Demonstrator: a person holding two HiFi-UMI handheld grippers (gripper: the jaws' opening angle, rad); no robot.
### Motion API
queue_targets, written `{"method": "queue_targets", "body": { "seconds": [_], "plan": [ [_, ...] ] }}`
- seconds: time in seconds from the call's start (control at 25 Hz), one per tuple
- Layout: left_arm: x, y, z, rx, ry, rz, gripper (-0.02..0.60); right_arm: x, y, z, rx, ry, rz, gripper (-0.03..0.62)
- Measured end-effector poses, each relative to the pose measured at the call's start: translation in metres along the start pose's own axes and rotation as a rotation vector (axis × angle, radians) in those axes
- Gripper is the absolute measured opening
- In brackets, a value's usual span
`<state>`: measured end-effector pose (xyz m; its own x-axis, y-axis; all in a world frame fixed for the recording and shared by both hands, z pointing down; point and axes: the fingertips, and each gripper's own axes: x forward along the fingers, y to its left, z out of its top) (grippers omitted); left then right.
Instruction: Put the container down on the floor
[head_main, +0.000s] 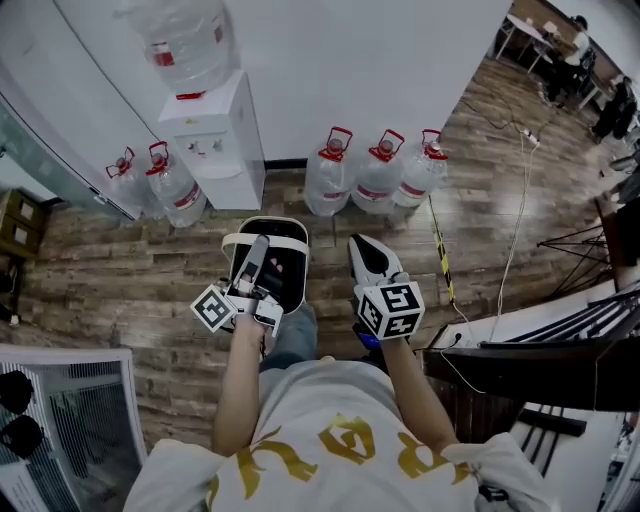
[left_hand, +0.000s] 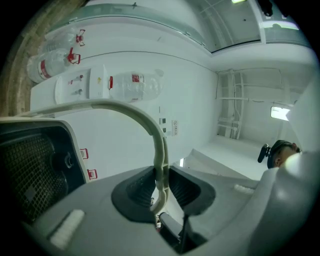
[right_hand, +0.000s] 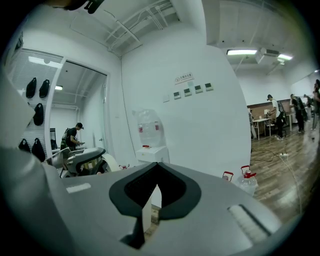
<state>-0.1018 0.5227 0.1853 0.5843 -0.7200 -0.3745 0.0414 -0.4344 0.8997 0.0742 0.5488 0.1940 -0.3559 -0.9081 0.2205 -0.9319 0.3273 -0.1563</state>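
Centrally in the head view, the left gripper (head_main: 256, 262) is clamped on the pale arched handle (head_main: 290, 241) of a white container (head_main: 300, 262) with a dark inside. The container sits in the middle of the frame, just above the person's knees in the picture. It appears to hang clear of the wooden floor (head_main: 120, 290), though how far clear cannot be told.

In the left gripper view, both dark pads press against the thin handle (left_hand: 161, 150) from either side. The container's dark meshed body (left_hand: 35, 170) fills the left of that frame.

The container's long axis runs up and down the head view, away from the person, and the handle crosses it from left to right. The floor lies straight below the load, so the coming move is judged to be a plain downward lowering by the left gripper, which alone carries the weight.

The right gripper (head_main: 368, 250) sits just right of the container without touching it. Its own view shows the jaw tips (right_hand: 156, 170) meeting with nothing between them.

A water dispenser (head_main: 215, 140) and a row of large bottles (head_main: 378, 170) stand against the wall in the upper part of the frame (well apart from the spot under the container).
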Motion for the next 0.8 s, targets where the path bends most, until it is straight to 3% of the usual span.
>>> {"method": "queue_targets", "body": {
  "seconds": [0.4, 0.8],
  "plan": [
    [0.118, 0.101, 0.072, -0.056, 0.036, -0.019, 0.080, 0.156, -0.070, 0.014, 0.016, 0.044, -0.037, 0.023],
    [0.254, 0.187, 0.157, -0.070, 0.150, -0.026, 0.078, 0.320, -0.116, 0.064, 0.007, 0.060, -0.084, 0.023]
  ]
}}
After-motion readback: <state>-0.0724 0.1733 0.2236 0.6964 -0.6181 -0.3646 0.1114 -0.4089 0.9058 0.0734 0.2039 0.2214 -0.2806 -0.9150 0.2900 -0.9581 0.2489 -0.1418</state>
